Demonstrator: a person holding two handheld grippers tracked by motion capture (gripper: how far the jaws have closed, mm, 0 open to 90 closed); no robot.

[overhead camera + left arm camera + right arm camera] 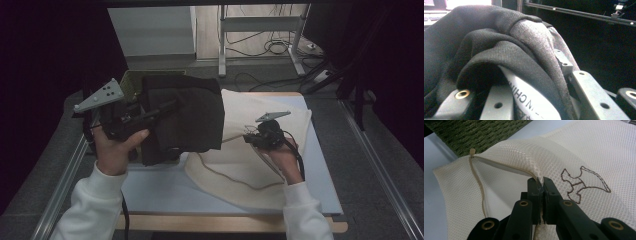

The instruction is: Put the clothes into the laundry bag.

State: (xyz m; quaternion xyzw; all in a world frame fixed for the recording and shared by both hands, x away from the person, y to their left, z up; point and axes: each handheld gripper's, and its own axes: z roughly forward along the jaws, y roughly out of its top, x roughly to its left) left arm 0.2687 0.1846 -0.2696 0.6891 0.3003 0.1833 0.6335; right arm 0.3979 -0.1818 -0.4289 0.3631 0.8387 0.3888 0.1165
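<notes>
While our left gripper (pixel 150 116) clamps the dark garment (pixel 187 117), our right gripper (pixel 541 182) pinches the cream mesh bag (pixel 584 150); the left jaws are buried under cloth.

Overhead forward-down; two close cameras on fabric.

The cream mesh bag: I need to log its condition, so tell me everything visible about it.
The cream mesh bag lies flat on the pale table, made of fine netting with a brown outline emblem and a cream zipper along its open edge. The right gripper pinches that edge and lifts it. A dark garment overlaps its far left side.
</notes>
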